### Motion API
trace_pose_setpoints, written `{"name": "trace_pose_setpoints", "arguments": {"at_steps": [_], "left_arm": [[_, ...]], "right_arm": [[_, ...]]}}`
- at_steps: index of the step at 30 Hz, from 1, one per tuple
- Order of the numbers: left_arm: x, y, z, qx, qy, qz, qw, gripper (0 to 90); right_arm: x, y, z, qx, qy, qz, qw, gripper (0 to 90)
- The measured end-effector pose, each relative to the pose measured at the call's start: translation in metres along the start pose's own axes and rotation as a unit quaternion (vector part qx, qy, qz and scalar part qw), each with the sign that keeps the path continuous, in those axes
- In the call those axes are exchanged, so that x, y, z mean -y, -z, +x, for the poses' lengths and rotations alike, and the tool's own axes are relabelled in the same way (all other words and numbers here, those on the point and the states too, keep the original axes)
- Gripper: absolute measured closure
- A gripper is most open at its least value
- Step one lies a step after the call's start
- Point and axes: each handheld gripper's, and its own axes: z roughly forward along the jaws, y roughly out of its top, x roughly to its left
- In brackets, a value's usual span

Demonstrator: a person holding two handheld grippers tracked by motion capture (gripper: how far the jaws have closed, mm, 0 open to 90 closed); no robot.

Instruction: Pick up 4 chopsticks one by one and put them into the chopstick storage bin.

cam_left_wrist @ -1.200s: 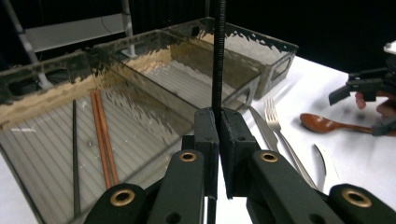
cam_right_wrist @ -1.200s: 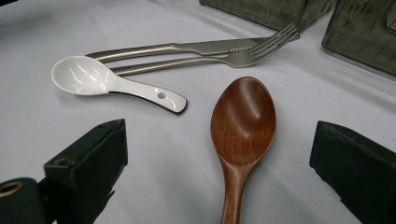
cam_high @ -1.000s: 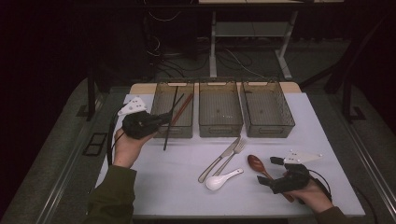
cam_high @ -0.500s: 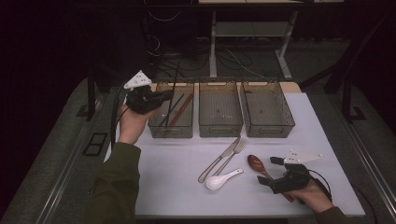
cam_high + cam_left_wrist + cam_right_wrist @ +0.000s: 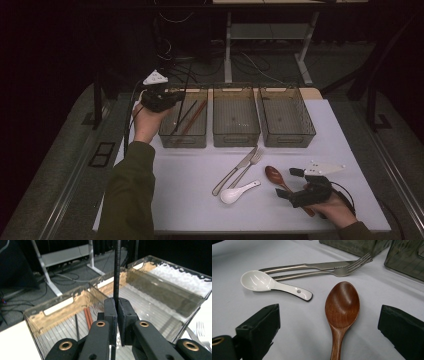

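our left gripper (image 5: 117, 312) is clamped on a black chopstick (image 5: 117, 270), which stands nearly upright above the left bin (image 5: 183, 140), its free end pointing up. our right gripper (image 5: 329, 322) rests on the table (image 5: 190, 175), jaws wide apart around the wooden spoon (image 5: 342, 305), whose bowl points away from us.

Three bins (image 5: 236, 131) stand in a row at the table's (image 5: 190, 185) far side, chopsticks (image 5: 192, 117) in the left one. Nearer lie knife (image 5: 234, 171), fork (image 5: 249, 167), white spoon (image 5: 237, 192), and wooden spoon (image 5: 275, 176) to their right.
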Motion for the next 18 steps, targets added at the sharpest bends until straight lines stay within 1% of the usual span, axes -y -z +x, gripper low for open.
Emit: {"name": "trace_pose_setpoints", "arguments": {"at_steps": [5, 7, 8, 10, 13, 15, 16, 18], "left_arm": [[0.007, -0.008, 0.004, -0.004, 0.004, 0.028, 0.9996, 85.2], [0.010, -0.010, 0.005, -0.005, 0.008, 0.035, 0.9993, 85.2], [0.012, -0.010, 0.006, -0.006, 0.007, 0.040, 0.9992, 85.2], [0.017, -0.011, 0.008, -0.007, 0.014, 0.043, 0.9990, 85.2], [0.023, -0.012, 0.012, -0.010, 0.018, 0.056, 0.9982, 85.2], [0.026, -0.013, 0.014, -0.012, 0.024, 0.061, 0.9978, 85.2], [0.028, -0.013, 0.015, -0.012, 0.021, 0.070, 0.9972, 85.2], [0.030, -0.014, 0.017, -0.014, 0.024, 0.076, 0.9967, 85.2]], "right_arm": [[0.000, 0.000, 0.000, -0.001, -0.001, 0.000, 1.0000, 4.0], [0.000, 0.000, 0.000, 0.000, 0.000, 0.000, 1.0000, 4.0], [0.000, 0.000, 0.000, 0.000, -0.001, 0.000, 1.0000, 4.0], [0.000, 0.000, 0.000, 0.000, 0.000, 0.001, 1.0000, 4.0], [0.000, 0.000, 0.000, 0.000, 0.002, 0.002, 1.0000, 4.0], [0.000, 0.000, 0.000, 0.000, 0.001, 0.002, 1.0000, 4.0], [0.000, 0.000, 0.000, 0.000, 0.002, 0.002, 1.0000, 4.0], [0.000, -0.001, 0.000, 0.000, 0.002, 0.002, 1.0000, 4.0]]}}
